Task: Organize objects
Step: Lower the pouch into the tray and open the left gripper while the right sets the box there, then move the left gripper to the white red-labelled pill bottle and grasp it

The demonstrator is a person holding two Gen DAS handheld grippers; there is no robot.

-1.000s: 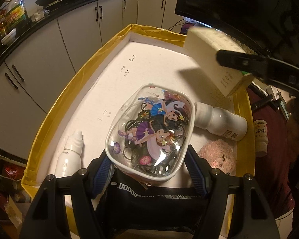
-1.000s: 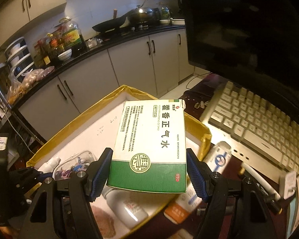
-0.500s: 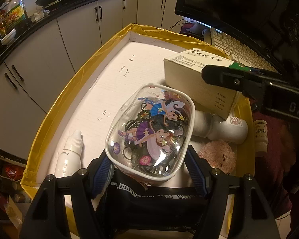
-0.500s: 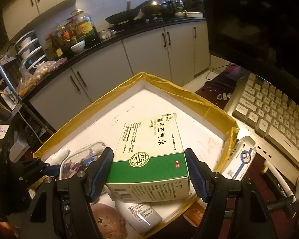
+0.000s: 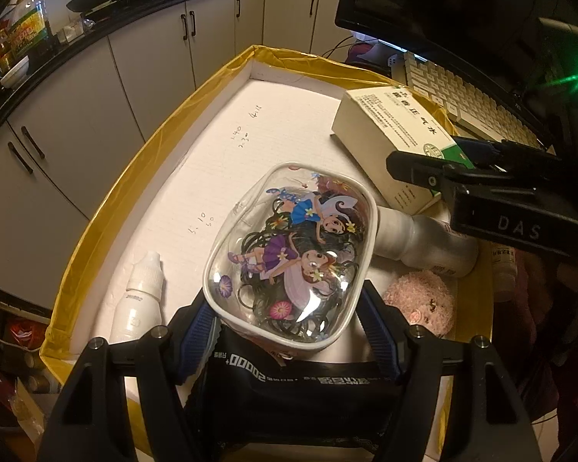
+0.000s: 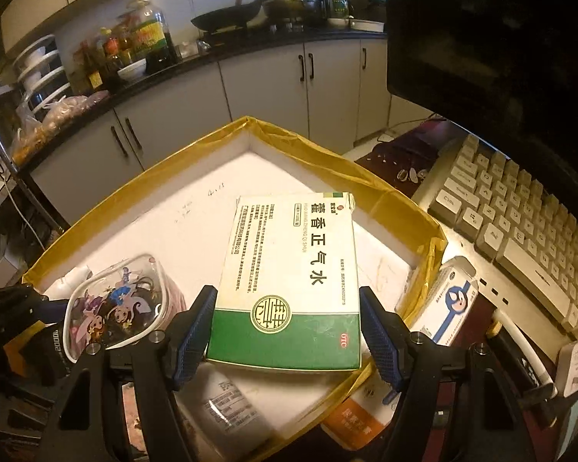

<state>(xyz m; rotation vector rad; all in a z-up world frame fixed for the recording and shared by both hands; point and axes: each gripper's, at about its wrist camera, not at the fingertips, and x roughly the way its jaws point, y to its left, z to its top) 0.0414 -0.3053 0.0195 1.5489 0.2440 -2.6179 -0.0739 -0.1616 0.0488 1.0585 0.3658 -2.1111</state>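
Observation:
A white tray with a yellow rim (image 5: 108,208) (image 6: 196,154) holds the objects. My left gripper (image 5: 289,319) stands with its jaws on both sides of a clear pouch with cartoon fairies (image 5: 293,254) (image 6: 115,304), which rests on a black power bank (image 5: 300,389). My right gripper (image 6: 285,331) has its jaws beside a green and white medicine box (image 6: 293,281) (image 5: 397,142), with small gaps showing. The box lies tilted in the tray, its near end on a white bottle (image 6: 227,408) (image 5: 424,238).
A small dropper bottle (image 5: 140,300) and a pink fluffy item (image 5: 420,304) lie in the tray. A keyboard (image 6: 520,231), a blue and white box (image 6: 447,300) and an orange box (image 6: 358,419) sit right of the tray. Kitchen cabinets (image 6: 250,88) stand behind.
My right gripper has brought the medicine box down from above the tray until it rests in it, and its jaws have opened off the box. The left gripper and pouch have not moved.

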